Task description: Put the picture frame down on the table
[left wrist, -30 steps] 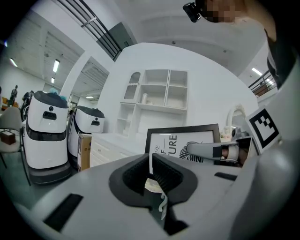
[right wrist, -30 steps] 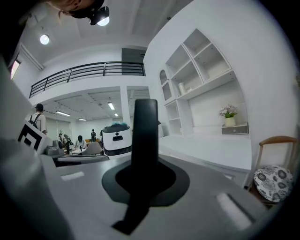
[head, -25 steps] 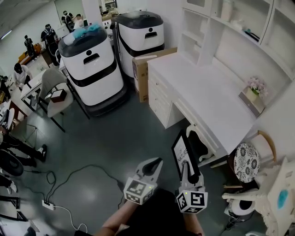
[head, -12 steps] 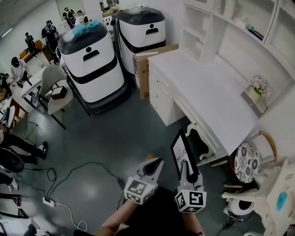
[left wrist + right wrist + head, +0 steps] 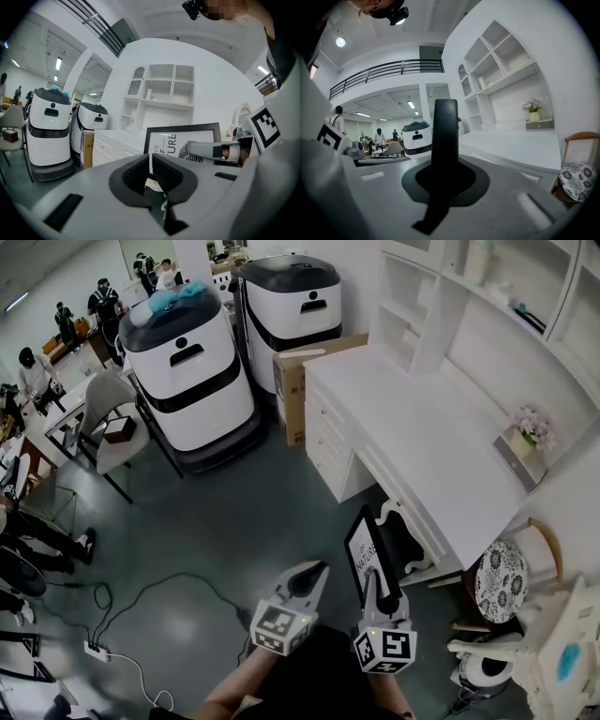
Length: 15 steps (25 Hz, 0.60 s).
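Since the earlier frame the picture frame [image 5: 364, 547] has edged slightly to the left in the head view, while both tongs sit almost where they were. It is off the table [image 5: 412, 427], held upright over the grey floor [image 5: 234, 521] just in front of the table's near edge. Its black border surrounds a white print with dark lettering.

The right tongs [image 5: 375, 585] pinch the frame at its lower edge. In the right gripper view it rises edge-on as a narrow black bar [image 5: 445, 126] from between the closed jaws of the right tongs [image 5: 445, 174].

The left tongs [image 5: 314, 570] hover just left of the frame without touching it. In the left gripper view the left tongs [image 5: 151, 161] have their jaws pressed together with only a thin slit between them and nothing caught there. Beyond them the frame's printed face [image 5: 180, 137] shows, with a finger [image 5: 206, 151] of the right tongs lying across it.

The white table carries a small flower pot [image 5: 527, 426] at its far right, against the white shelving [image 5: 441, 296]. A chair with a patterned round cushion [image 5: 497, 579] stands near the table's right end. Two large white machines with dark tops [image 5: 187, 362] stand well apart from the frame across the floor, with a cardboard box [image 5: 292, 381] between them and the table
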Each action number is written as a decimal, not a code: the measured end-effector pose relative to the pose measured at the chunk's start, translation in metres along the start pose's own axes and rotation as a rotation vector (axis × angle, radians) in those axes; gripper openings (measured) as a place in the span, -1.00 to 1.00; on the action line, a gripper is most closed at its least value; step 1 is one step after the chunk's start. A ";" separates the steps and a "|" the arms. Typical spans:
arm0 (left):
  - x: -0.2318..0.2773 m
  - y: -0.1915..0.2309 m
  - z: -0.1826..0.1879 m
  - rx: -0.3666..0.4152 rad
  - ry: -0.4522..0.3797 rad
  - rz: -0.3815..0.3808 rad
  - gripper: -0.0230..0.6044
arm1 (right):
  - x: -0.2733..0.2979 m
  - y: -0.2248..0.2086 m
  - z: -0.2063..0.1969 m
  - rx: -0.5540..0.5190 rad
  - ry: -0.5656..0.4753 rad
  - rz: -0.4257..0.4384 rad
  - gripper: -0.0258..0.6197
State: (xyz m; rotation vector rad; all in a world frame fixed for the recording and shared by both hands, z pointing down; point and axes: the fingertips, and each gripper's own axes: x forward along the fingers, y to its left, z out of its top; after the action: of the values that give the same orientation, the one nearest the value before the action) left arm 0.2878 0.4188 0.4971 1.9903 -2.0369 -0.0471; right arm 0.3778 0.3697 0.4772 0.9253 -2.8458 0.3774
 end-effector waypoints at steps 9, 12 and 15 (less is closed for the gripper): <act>0.039 0.019 0.019 0.015 -0.008 -0.013 -0.84 | 0.033 -0.013 0.011 -0.001 0.004 -0.003 -0.89; 0.052 0.028 0.027 0.019 -0.009 -0.018 -0.84 | 0.048 -0.017 0.015 0.000 0.003 -0.008 -0.89; 0.067 0.038 0.035 0.028 -0.007 -0.024 -0.84 | 0.064 -0.022 0.020 0.009 -0.001 -0.014 -0.89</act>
State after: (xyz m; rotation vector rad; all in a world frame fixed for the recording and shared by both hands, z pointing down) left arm 0.2426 0.3487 0.4848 2.0344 -2.0292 -0.0312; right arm 0.3386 0.3109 0.4744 0.9472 -2.8388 0.3886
